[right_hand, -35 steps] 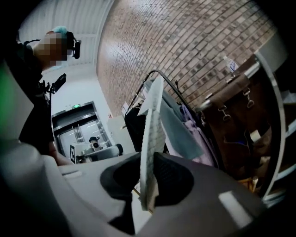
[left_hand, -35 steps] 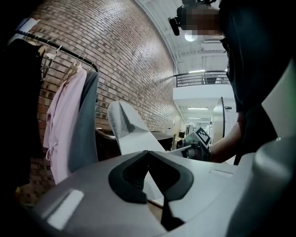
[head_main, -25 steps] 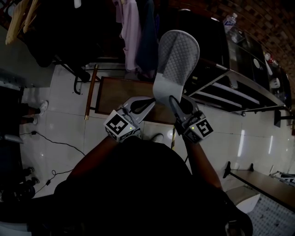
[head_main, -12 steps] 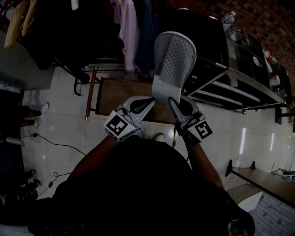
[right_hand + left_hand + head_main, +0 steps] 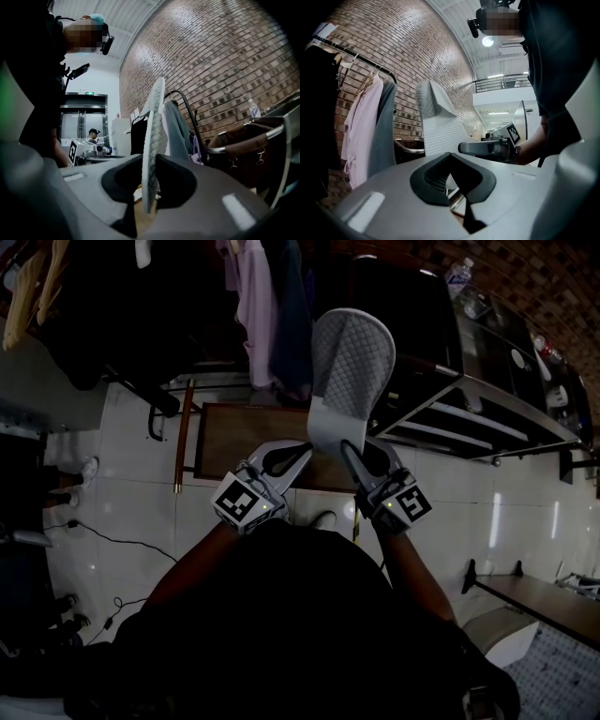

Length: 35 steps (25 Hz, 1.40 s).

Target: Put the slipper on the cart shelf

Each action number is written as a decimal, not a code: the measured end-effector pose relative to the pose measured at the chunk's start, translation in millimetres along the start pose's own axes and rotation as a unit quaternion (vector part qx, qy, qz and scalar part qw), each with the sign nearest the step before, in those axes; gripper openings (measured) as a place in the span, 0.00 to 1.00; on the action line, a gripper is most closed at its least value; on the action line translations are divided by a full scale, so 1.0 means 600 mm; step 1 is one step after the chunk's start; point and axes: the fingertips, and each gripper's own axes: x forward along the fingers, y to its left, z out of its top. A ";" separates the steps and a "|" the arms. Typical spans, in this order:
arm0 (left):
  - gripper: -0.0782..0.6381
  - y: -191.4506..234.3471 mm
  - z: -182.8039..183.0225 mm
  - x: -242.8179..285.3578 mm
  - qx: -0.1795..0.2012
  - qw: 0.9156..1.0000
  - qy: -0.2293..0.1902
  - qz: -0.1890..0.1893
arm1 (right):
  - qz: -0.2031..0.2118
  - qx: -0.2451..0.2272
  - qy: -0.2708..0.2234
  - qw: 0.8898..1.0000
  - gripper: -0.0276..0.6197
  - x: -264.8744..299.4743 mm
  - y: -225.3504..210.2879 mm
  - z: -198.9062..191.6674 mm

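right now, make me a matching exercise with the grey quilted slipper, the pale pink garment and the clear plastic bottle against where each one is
Things: 1 grey quilted slipper; 2 pale pink garment; 3 clear plastic bottle.
Places: a on top of the metal cart; b clamped between the right gripper's jaws; c hanging on the black clothes rail.
Pairs: 1-b; 2-c; 3-a.

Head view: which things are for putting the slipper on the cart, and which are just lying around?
For the job: slipper, right gripper gripping it, cart shelves.
Just lying about: hanging clothes, water bottle.
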 end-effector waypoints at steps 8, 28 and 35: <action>0.11 0.006 -0.012 0.015 -0.016 0.999 0.004 -0.043 | -0.035 0.013 0.009 0.999 0.14 -0.004 -0.006 -0.015; 0.11 -0.070 -0.035 0.108 -0.014 0.979 0.005 -0.204 | -0.186 0.146 0.002 0.972 0.14 -0.140 -0.063 -0.105; 0.11 -0.151 -0.029 0.163 0.014 0.976 0.007 -0.217 | -0.199 0.206 -0.016 0.958 0.14 -0.232 -0.115 -0.124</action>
